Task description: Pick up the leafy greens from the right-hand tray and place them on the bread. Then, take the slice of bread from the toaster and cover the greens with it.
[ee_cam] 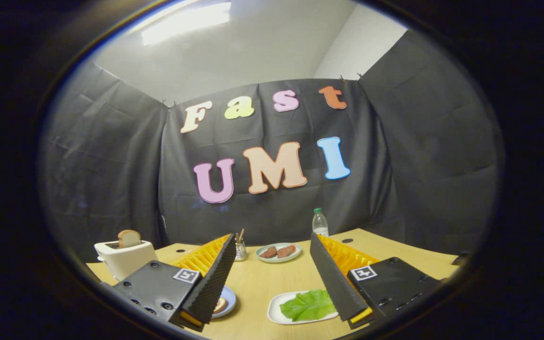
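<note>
Green leafy greens (308, 305) lie on a white tray (276, 311) between our hand-held gripper (272, 245) fingers — spread wide, pinching nothing — above the wooden surface (272, 283).

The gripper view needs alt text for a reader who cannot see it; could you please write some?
The gripper hovers open above a wooden table, with leafy greens on a white tray between its fingers. By the left finger sits a plate of bread; beyond it, a white toaster holds a slice of bread. Farther back are a plate of meat and a water bottle.
</note>
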Tool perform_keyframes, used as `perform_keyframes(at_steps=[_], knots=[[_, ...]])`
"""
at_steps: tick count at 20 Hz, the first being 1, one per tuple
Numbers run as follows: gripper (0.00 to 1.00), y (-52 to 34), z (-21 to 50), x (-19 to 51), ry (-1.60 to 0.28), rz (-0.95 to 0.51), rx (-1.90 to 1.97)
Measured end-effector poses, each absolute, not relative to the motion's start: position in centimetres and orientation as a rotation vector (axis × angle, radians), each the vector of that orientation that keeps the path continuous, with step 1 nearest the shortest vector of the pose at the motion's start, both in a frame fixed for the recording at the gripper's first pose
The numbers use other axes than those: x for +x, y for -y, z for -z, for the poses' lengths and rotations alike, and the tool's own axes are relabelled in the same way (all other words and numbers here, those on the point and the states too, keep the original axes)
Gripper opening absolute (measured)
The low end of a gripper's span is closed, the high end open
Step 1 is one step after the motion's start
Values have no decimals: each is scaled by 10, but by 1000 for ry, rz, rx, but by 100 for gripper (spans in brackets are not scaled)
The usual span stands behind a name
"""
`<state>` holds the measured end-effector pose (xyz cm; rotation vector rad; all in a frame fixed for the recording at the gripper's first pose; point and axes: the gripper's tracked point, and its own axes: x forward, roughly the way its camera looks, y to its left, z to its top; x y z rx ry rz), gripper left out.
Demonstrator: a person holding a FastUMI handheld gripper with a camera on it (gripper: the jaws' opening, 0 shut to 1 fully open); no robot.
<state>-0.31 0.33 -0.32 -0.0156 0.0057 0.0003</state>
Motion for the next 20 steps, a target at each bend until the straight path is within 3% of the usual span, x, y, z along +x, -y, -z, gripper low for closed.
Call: perform_keyframes(at_steps=[20], knots=[[100,4,11,-2,-36,10,-22]])
